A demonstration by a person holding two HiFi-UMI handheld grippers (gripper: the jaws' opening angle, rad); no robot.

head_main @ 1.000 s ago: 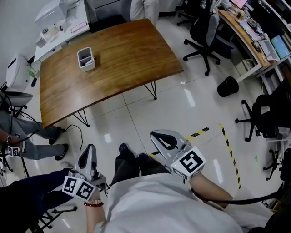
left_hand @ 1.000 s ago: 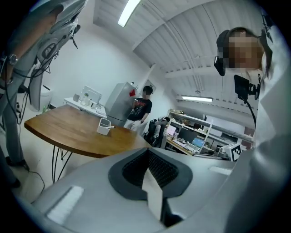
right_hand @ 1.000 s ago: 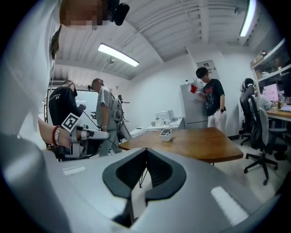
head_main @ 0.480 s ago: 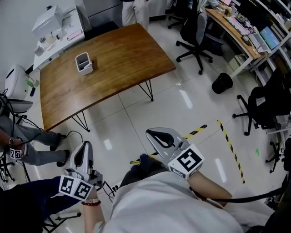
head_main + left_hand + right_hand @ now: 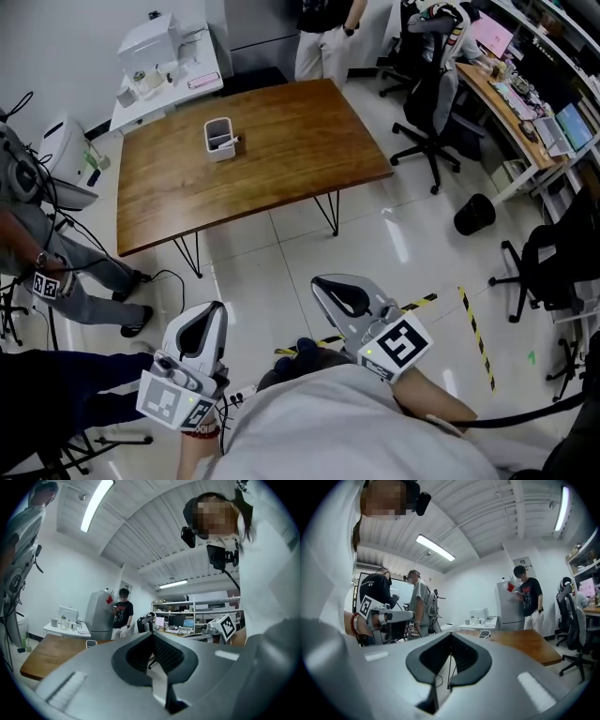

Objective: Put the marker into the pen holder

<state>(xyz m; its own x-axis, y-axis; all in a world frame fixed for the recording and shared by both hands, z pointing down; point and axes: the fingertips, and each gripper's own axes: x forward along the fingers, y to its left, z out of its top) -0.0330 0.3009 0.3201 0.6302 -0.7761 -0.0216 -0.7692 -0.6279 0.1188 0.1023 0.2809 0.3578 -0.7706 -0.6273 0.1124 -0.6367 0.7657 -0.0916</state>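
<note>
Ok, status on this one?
Shut and empty: left claw, right claw. On brown wooden table: white rectangular pen holder, well ahead. No clear marker. Nothing blocking.

The table [image 5: 253,169] is brown wood, and its legs [image 5: 328,211] are thin and black. The pen holder [image 5: 220,139] is white. The floor [image 5: 281,244] is white and shiny, with a strip of yellow and black striped tape [image 5: 473,323]. The left gripper [image 5: 218,307] and the right gripper [image 5: 321,281] are grey, with black inside the jaws. Each cube [image 5: 398,345] has black and white squares. The bracelet [image 5: 197,429] is red. The chair [image 5: 436,98] and the bin [image 5: 473,214] are black.
</note>
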